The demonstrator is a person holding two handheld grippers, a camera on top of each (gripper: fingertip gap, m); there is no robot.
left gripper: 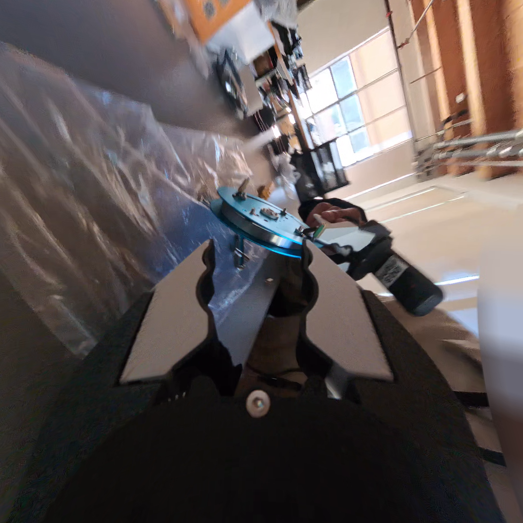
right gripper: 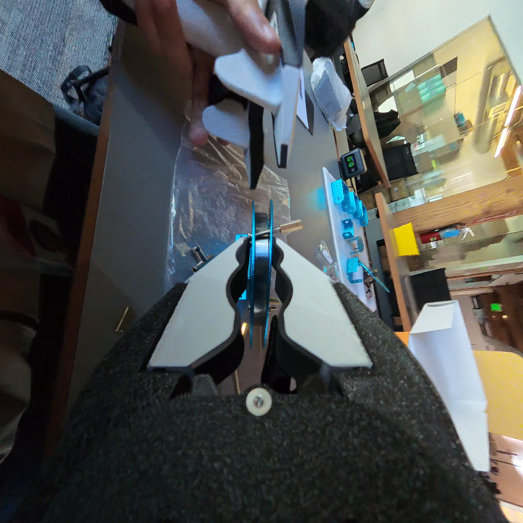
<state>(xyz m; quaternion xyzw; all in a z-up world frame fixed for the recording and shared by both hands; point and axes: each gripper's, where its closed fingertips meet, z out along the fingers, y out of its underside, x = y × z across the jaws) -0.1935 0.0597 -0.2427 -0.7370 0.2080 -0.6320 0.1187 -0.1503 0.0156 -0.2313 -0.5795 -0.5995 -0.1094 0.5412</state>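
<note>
My right gripper (right gripper: pixel 261 246) is shut on a blue disc assembly (right gripper: pixel 259 283), two round blue plates with a dark ring between them, seen edge-on between the pads. A brass standoff (right gripper: pixel 291 226) sticks out of its far side. In the left wrist view the disc (left gripper: pixel 254 215) hangs above a clear plastic bag (left gripper: pixel 113 198), and the right gripper (left gripper: pixel 319 237) grips its rim. My left gripper (left gripper: pixel 257 246) is open and empty just short of the disc. It also shows in the right wrist view (right gripper: pixel 268 174), held by a hand (right gripper: pixel 169 42).
A small blue bracket with a screw (left gripper: pixel 239 254) lies on the bag. A white tray (right gripper: pixel 329 198) carries several blue brackets. A brass screw (right gripper: pixel 121 319) lies on the grey table (right gripper: pixel 135 169). A white box flap (right gripper: pixel 452 368) stands at the right. A small screen device (right gripper: pixel 352 164) sits farther back. Across from one pair of fingers to the other is roughly 7 cm.
</note>
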